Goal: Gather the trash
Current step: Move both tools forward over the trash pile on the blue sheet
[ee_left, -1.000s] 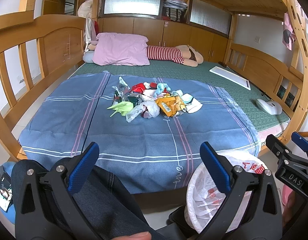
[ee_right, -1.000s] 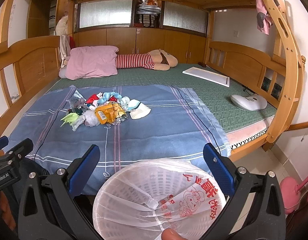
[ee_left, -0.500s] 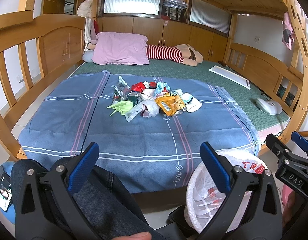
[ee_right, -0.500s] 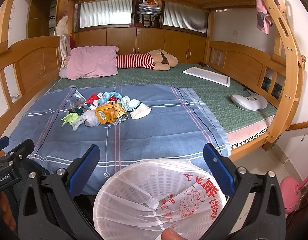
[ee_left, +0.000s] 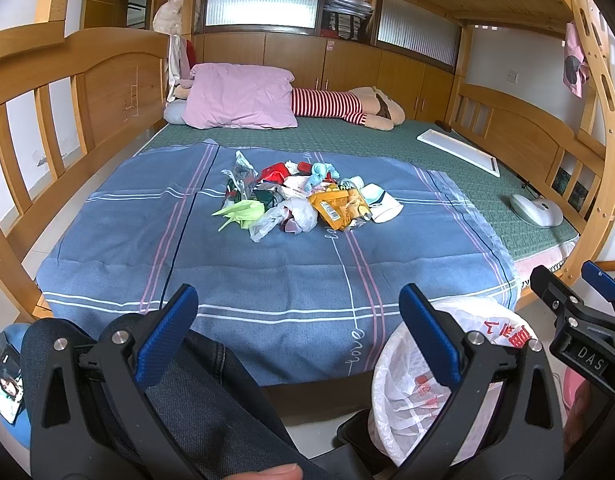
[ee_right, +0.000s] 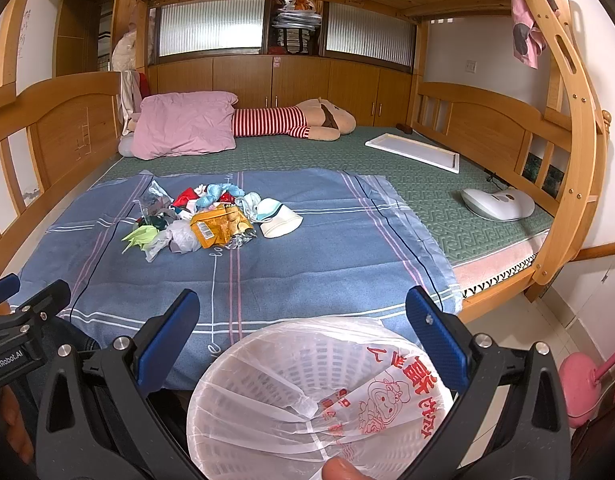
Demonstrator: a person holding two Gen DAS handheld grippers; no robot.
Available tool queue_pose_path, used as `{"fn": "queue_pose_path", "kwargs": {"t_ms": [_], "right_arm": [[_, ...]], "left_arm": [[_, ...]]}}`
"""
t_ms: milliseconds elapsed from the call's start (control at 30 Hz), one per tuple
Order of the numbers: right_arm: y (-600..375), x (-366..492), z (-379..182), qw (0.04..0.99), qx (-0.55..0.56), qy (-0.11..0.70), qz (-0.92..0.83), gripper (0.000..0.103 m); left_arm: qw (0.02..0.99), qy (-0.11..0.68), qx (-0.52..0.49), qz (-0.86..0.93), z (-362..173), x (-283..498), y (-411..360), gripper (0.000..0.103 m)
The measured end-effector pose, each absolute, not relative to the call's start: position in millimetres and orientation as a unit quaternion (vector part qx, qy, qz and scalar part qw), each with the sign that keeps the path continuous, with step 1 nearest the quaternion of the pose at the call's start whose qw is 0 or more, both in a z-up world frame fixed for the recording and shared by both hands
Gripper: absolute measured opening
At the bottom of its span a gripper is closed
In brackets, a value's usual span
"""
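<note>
A pile of trash [ee_left: 303,196] [ee_right: 205,216] lies mid-bed on a blue striped sheet [ee_left: 267,276]: an orange snack wrapper [ee_left: 337,208] [ee_right: 219,226], a green paper scrap [ee_left: 239,212], clear plastic bags, red and light-blue bits, a white mask [ee_right: 279,220]. A white basket lined with a red-printed bag [ee_right: 319,396] [ee_left: 419,380] stands below the bed's near edge. My left gripper [ee_left: 299,336] is open and empty, well short of the pile. My right gripper [ee_right: 303,336] is open, hovering above the basket's mouth.
A wooden bunk frame [ee_left: 67,92] rails both sides of the bed. At the back lie a pink pillow [ee_left: 239,96] and a striped plush toy [ee_left: 347,108]. A white board [ee_right: 413,152] and a white device [ee_right: 497,204] rest on the green mat at right. A person's denim-clad leg [ee_left: 211,408] sits below.
</note>
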State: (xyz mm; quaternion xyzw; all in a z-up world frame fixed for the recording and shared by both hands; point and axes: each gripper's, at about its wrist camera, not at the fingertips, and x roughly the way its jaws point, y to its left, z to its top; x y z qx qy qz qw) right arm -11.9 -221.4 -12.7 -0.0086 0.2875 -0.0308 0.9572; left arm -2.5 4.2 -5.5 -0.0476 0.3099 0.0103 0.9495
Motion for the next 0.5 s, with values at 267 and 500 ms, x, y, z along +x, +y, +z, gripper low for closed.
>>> {"fn": "queue_pose_path", "kwargs": {"t_ms": [267,500], "right_arm": [[-216,0,-14,0.953,-0.008,0.302,-0.034,0.101],[-189,25,-9,0.952,-0.037,0.302,-0.030,0.101]], "left_arm": [[0.950,0.310,-0.028,0.024,-15,12,10,0.100],[0.939,0.321,-0.070,0.101,-21,59,79,0.100]]}}
